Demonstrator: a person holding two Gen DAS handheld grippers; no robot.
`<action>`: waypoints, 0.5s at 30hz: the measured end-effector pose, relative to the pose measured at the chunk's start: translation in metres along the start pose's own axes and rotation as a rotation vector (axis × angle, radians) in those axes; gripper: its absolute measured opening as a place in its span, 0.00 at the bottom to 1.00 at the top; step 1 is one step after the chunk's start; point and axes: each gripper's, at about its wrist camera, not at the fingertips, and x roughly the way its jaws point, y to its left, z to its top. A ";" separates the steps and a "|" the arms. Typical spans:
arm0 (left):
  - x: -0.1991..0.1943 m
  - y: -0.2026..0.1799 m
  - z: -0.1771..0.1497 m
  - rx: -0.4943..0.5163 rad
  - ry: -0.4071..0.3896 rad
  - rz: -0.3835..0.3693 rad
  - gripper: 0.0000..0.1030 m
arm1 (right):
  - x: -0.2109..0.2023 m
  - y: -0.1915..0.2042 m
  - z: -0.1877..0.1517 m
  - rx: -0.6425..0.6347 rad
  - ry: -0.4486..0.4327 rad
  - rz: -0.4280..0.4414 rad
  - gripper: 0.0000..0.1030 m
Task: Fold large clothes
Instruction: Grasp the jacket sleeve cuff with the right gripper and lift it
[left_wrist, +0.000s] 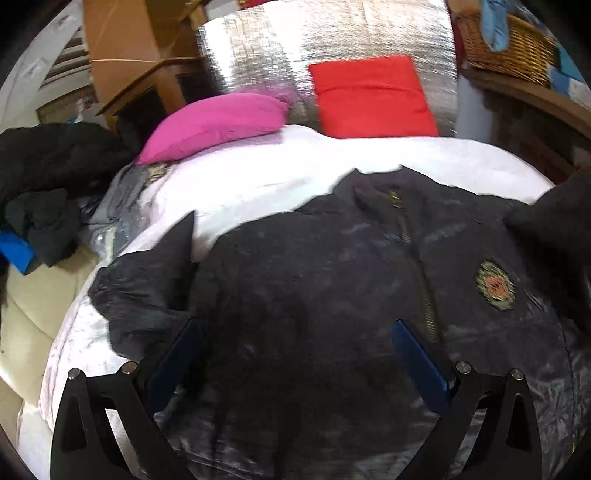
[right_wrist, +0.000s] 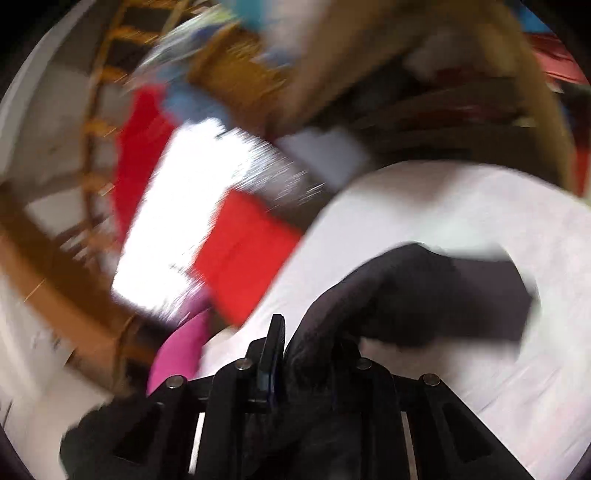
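Jacket (left_wrist: 332, 277), dark, zip-fronted with a round chest badge (left_wrist: 494, 284), lies spread on the white bed cover (left_wrist: 266, 177); collar end toward the pillows, hem end toward the left wrist camera. Long axis follows the zipper (left_wrist: 417, 266), running away from the left gripper (left_wrist: 295, 354).

Left gripper: jaws wide apart, hovering over the hem-side body panel, holding nothing. One sleeve (left_wrist: 147, 280) bunches out just beside its left finger (left_wrist: 173, 365).

Right gripper (right_wrist: 295, 354): right wrist view badly motion-blurred. Jaws look narrow, with dark jacket cloth (right_wrist: 424, 295) bunched between them and trailing forward over the white cover. Likely the other sleeve or side edge; cannot tell which.

Judgement: fold just starting. The right side is lifted, so the next fold probably crosses the zipper line, right to left. The loose sleeve is nearer the left gripper.

Red cushion (left_wrist: 373, 96) and pink pillow (left_wrist: 218, 123) sit at the bed's far end, well apart from the work.
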 end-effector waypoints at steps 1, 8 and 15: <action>0.000 0.006 0.001 -0.010 -0.004 0.013 1.00 | 0.004 0.021 -0.018 -0.028 0.039 0.049 0.21; -0.004 0.047 0.001 -0.047 -0.041 0.109 1.00 | 0.037 0.076 -0.145 -0.056 0.352 0.196 0.21; -0.006 0.072 -0.004 -0.097 -0.028 0.098 1.00 | 0.061 0.074 -0.228 0.015 0.649 0.149 0.69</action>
